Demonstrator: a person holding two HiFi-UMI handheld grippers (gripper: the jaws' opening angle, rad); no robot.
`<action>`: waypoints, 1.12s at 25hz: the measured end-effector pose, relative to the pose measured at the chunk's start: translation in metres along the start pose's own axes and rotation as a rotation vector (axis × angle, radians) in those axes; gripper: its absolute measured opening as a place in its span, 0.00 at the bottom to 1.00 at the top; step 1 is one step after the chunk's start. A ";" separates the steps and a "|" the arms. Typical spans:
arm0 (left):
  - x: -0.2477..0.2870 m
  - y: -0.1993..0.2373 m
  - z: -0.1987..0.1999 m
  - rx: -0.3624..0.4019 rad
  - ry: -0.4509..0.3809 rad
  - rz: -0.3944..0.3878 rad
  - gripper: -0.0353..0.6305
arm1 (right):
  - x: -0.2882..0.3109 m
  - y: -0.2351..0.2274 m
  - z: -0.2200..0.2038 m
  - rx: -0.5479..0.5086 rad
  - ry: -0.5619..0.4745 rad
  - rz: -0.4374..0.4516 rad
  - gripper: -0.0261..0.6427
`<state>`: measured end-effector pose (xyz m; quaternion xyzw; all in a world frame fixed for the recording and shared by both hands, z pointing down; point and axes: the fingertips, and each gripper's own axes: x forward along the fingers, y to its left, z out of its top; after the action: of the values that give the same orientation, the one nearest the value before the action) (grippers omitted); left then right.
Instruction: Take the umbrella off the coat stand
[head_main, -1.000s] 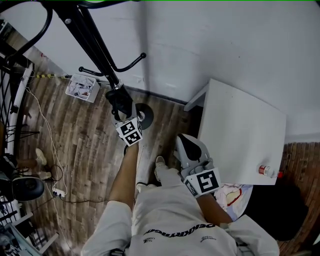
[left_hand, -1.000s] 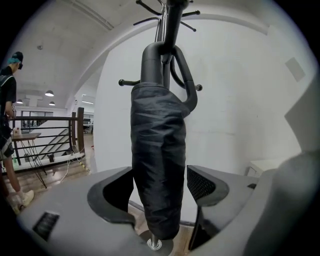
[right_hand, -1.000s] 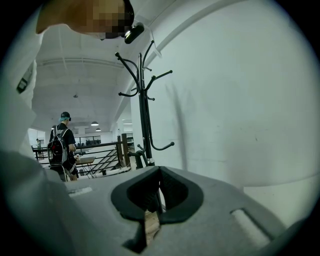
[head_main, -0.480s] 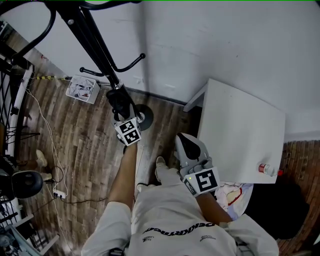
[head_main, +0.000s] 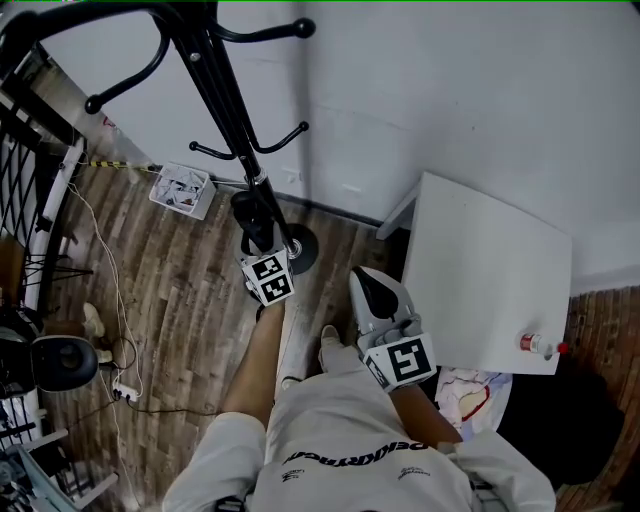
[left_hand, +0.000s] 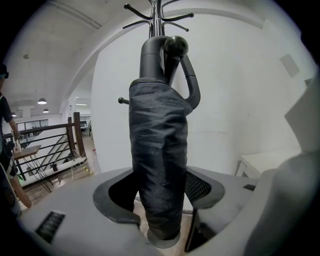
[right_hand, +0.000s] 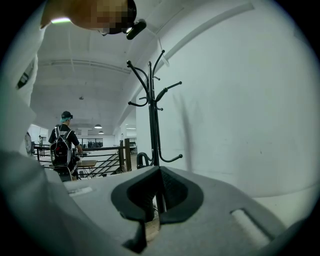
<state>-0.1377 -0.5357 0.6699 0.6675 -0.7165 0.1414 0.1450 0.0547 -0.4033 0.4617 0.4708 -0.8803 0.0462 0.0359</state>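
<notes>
A folded black umbrella (left_hand: 157, 165) hangs upright with its curved handle (left_hand: 175, 47) hooked over an arm of the black coat stand (head_main: 215, 80). My left gripper (left_hand: 160, 200) is shut on the umbrella's lower body; its jaws have just been closing onto the fabric. From the head view the left gripper (head_main: 256, 232) sits close to the stand's pole, just above the round base (head_main: 303, 250). My right gripper (head_main: 372, 290) hangs lower right, beside the table, shut with nothing in it. In the right gripper view the stand (right_hand: 150, 115) is ahead of the right gripper (right_hand: 159, 172).
A white table (head_main: 490, 270) stands at the right with a small bottle (head_main: 535, 343) on its corner. A white box (head_main: 183, 188) sits by the wall left of the stand. Cables (head_main: 110, 290) and a black railing (head_main: 30, 200) run along the left. A person with a backpack (right_hand: 62, 145) stands far off.
My left gripper has closed on the umbrella and lifted a little with it. The head view has shifted, so more of the stand's upper hooks show. The right gripper rose slightly.
</notes>
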 end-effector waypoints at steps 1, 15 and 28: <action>-0.004 0.001 0.001 0.003 0.001 0.001 0.44 | -0.001 0.003 0.003 -0.001 -0.006 0.003 0.04; -0.070 0.007 0.025 0.041 -0.004 -0.014 0.44 | -0.036 0.041 0.045 -0.006 -0.098 0.014 0.04; -0.194 0.025 0.066 -0.003 -0.067 -0.057 0.44 | -0.081 0.101 0.073 -0.028 -0.136 -0.031 0.04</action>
<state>-0.1514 -0.3826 0.5325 0.6917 -0.7019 0.1140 0.1259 0.0137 -0.2892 0.3759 0.4857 -0.8740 0.0012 -0.0165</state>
